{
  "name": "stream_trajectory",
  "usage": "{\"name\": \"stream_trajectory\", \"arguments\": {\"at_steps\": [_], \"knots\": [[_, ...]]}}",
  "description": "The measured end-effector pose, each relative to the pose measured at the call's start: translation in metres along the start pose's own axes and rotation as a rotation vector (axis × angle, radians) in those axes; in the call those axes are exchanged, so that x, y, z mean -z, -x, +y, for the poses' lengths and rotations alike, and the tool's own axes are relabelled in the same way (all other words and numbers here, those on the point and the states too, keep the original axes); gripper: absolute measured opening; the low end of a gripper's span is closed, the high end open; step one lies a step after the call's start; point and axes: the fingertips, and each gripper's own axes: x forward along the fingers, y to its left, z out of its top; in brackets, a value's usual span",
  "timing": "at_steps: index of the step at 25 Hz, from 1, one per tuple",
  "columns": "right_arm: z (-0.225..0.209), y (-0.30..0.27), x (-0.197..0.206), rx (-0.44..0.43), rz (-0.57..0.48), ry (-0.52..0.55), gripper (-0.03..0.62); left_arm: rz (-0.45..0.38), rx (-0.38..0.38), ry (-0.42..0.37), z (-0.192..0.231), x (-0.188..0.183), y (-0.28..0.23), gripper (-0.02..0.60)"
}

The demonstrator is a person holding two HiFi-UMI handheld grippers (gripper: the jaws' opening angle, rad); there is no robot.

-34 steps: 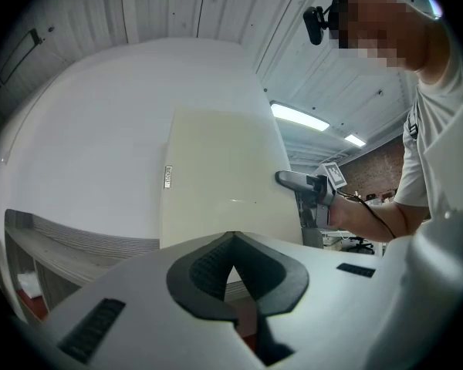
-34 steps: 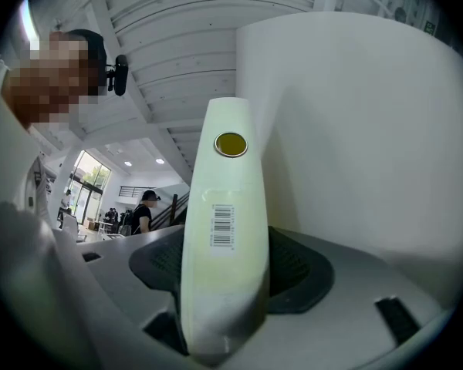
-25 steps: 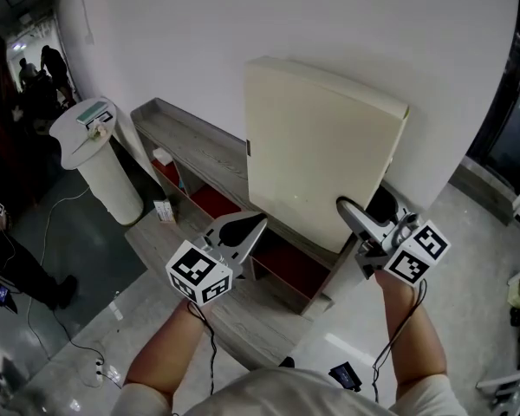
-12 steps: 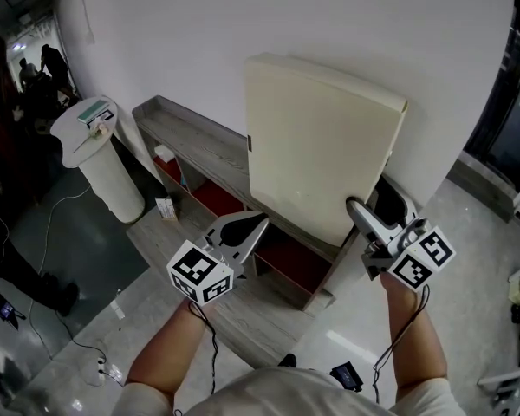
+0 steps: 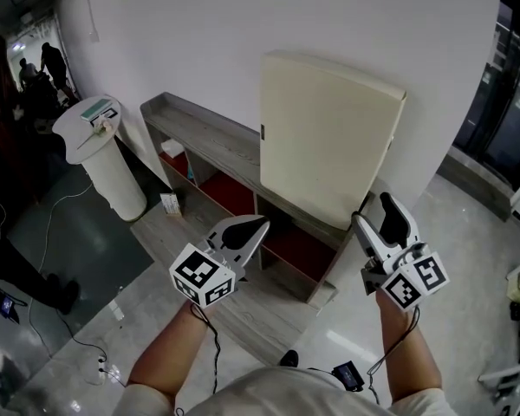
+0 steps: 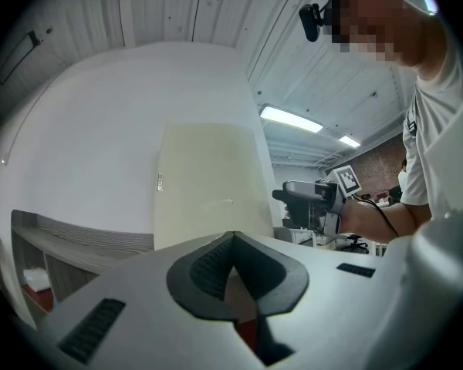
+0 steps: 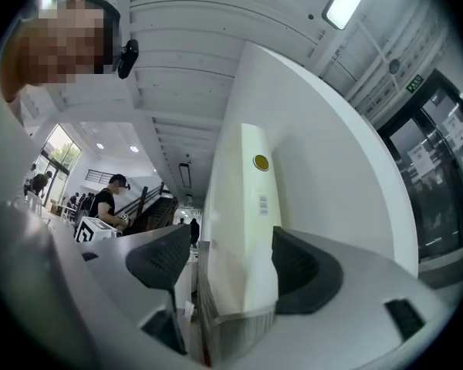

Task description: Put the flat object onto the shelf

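Jaws of the left gripper (image 6: 231, 241) were pressed together on nothing, hanging in front of the shelf unit (image 5: 199, 141). The cream panel (image 5: 329, 137) stood on edge on the shelf unit's top, leaning against the wall (image 5: 243, 24). Jaws of the right gripper (image 7: 228, 264) stood wide apart, the panel's edge showing between them, unclamped. A nudge there could tip the panel forward or push it off the end. Its side label (image 7: 263, 201) and round yellow sticker (image 7: 261, 162) were too small to read.
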Motion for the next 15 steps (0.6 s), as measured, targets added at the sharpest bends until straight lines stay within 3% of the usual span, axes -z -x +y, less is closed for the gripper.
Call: {"name": "stream_trajectory", "arguments": {"at_steps": [7,15], "knots": [[0.057,0.018,0.01,-0.033,0.039,0.006,0.311,0.001,-0.027,-0.003,-0.015,-0.006,0.057,0.015],[0.146,0.028,0.039,-0.096,0.11,0.04,0.178,0.012,-0.059,-0.005,-0.039,-0.004,0.132,0.015]]}}
